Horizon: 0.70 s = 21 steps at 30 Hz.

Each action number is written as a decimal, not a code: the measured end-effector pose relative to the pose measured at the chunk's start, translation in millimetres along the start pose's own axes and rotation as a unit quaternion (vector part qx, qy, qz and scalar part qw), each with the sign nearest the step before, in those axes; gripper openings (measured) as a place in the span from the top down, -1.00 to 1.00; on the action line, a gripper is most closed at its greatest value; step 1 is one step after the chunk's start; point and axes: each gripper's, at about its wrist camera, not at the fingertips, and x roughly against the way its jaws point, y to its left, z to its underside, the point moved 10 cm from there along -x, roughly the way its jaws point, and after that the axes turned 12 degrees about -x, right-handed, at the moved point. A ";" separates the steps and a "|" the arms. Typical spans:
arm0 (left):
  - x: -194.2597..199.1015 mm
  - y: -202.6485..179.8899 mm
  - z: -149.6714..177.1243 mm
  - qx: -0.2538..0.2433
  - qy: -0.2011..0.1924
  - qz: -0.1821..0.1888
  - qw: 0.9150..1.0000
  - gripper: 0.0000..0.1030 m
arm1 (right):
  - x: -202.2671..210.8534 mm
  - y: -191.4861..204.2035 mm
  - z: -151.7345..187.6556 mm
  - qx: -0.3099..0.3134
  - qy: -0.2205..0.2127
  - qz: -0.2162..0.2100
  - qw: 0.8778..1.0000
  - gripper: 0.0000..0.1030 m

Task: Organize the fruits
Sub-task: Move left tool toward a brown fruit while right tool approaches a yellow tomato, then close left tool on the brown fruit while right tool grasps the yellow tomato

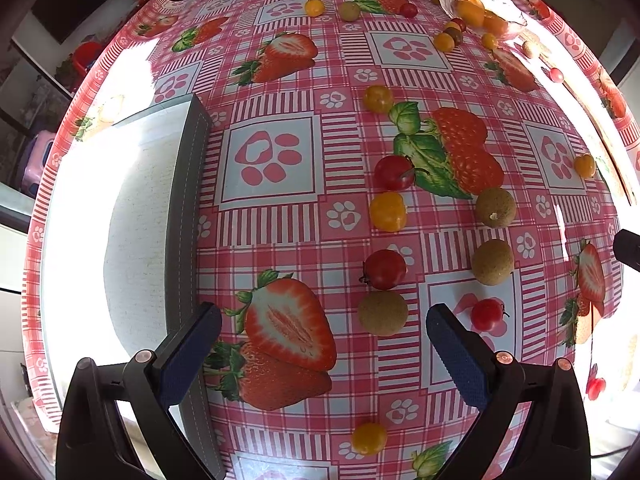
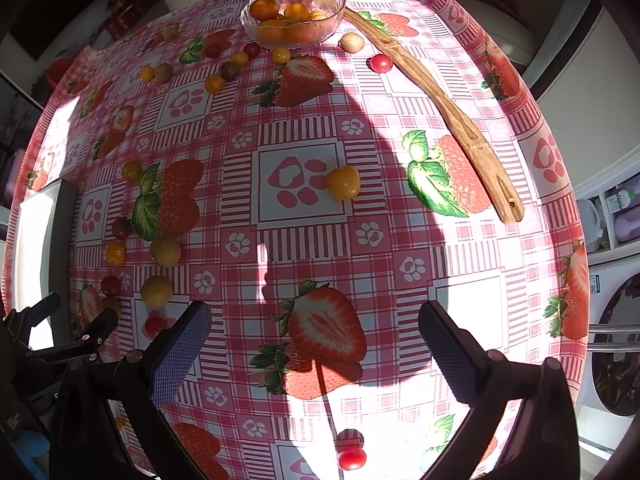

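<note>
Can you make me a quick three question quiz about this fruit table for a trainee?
1. True or false: the glass bowl already holds orange fruits.
2. Multiple choice: the wooden stick lies A) inside the bowl, B) on the tablecloth beside the bowl, C) in the right gripper.
3. Fill in: both the left gripper and the right gripper are ____, holding nothing.

Key: 1 true; 2 B; 3 open.
</note>
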 end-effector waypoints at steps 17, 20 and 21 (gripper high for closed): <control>-16.2 -12.6 -0.2 0.016 0.010 0.027 0.999 -0.76 | -39.3 -7.9 -54.5 0.001 -0.007 -0.015 1.000 -0.56; -15.8 -15.4 0.8 0.017 0.003 0.032 0.999 -0.65 | -46.8 -2.9 -60.3 0.009 -0.006 -0.018 1.000 -0.43; -15.2 -17.0 0.8 0.019 0.002 0.038 0.999 -0.56 | -49.4 -0.6 -62.1 0.011 -0.005 -0.020 1.000 -0.40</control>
